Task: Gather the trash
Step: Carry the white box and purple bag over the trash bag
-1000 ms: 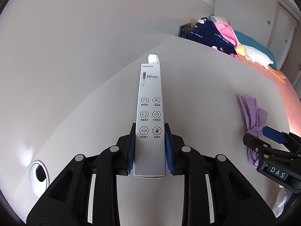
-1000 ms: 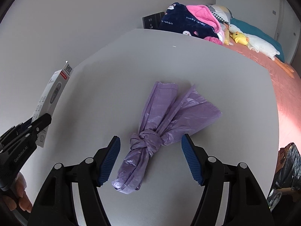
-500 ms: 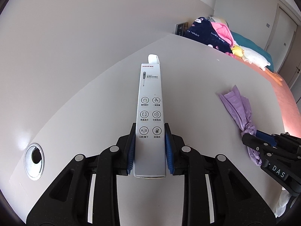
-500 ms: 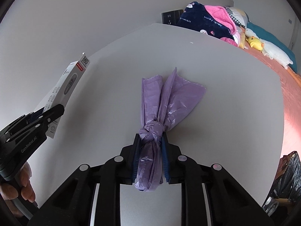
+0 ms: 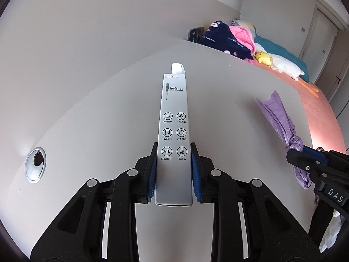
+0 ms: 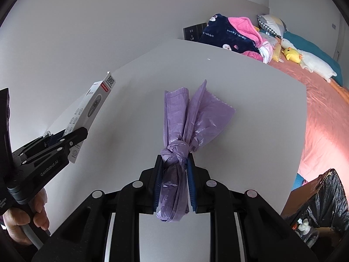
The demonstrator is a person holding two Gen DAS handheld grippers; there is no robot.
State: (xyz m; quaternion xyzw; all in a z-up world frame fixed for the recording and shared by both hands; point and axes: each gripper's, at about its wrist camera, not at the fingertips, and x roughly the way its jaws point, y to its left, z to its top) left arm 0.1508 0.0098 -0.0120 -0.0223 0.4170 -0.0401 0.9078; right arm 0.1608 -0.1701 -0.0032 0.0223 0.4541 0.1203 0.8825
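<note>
2 grippers, each clamping 1 piece of trash over the table (image 5: 240, 100).
Left gripper (image 5: 173, 170) pinches a box (image 5: 174, 131); right gripper (image 6: 173, 179) squeezes the knotted bag (image 6: 181, 131), seemingly lifted clear.

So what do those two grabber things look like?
Both are black. The left gripper and right gripper have ridged blue pads, silver round bolts and linked bars. White letters mark their sides: "GenRobot.AI" on the left, "DAS" on the right.
</note>
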